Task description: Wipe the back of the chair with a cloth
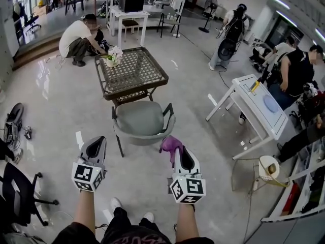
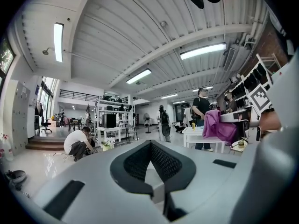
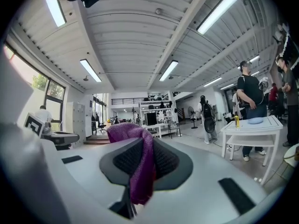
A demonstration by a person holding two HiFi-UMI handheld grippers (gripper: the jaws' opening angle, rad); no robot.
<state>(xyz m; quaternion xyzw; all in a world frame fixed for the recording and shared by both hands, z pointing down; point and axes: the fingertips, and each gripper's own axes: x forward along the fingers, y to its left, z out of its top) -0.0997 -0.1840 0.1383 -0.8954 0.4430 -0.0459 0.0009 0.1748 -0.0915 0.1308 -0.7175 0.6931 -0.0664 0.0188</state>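
A grey-green armchair (image 1: 142, 120) stands on the floor just ahead of me, its curved back (image 1: 144, 137) turned toward me. My right gripper (image 1: 184, 159) is shut on a purple cloth (image 1: 171, 145), which hangs off the jaw tips just right of the chair back, apart from it. The right gripper view shows the cloth (image 3: 140, 167) pinched between the black pads (image 3: 166, 160) and bunched over them. The left gripper (image 1: 96, 147) hovers left of the chair back, shut with nothing in it (image 2: 150, 160). In the left gripper view the cloth (image 2: 218, 126) shows at the right.
A wicker table (image 1: 152, 78) with a flower pot (image 1: 111, 59) stands beyond the chair. A white table (image 1: 254, 108) is to the right, a black office chair (image 1: 20, 192) at lower left. A person (image 1: 76, 37) crouches at the back; others stand at the right.
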